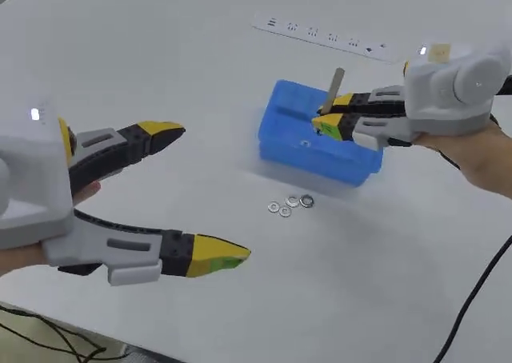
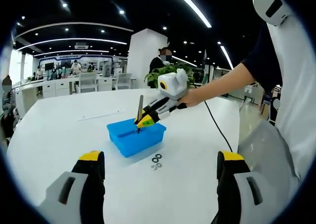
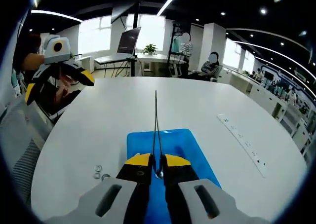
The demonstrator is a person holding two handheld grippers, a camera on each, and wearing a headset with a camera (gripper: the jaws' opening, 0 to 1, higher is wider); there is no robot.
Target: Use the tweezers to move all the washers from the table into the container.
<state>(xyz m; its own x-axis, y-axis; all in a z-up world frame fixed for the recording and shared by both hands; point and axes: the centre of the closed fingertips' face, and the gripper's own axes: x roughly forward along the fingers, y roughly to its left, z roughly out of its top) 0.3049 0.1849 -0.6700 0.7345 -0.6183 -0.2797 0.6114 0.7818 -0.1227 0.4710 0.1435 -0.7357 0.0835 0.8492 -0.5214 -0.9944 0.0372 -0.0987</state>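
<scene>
My right gripper [image 1: 326,113] is clamped on the tweezers [image 1: 337,81], tips down in the blue container [image 1: 282,143], my left gripper [image 1: 212,192] hangs jaws wide apart over the table [image 1: 160,51], and a small cluster of washers [image 1: 290,205] lies just beside the container.

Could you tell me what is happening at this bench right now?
A person is working with two handheld grippers. The right gripper is shut on tweezers, whose tips point down into the blue container. A few washers lie on the table beside it. The left gripper is open, holding nothing.
</scene>
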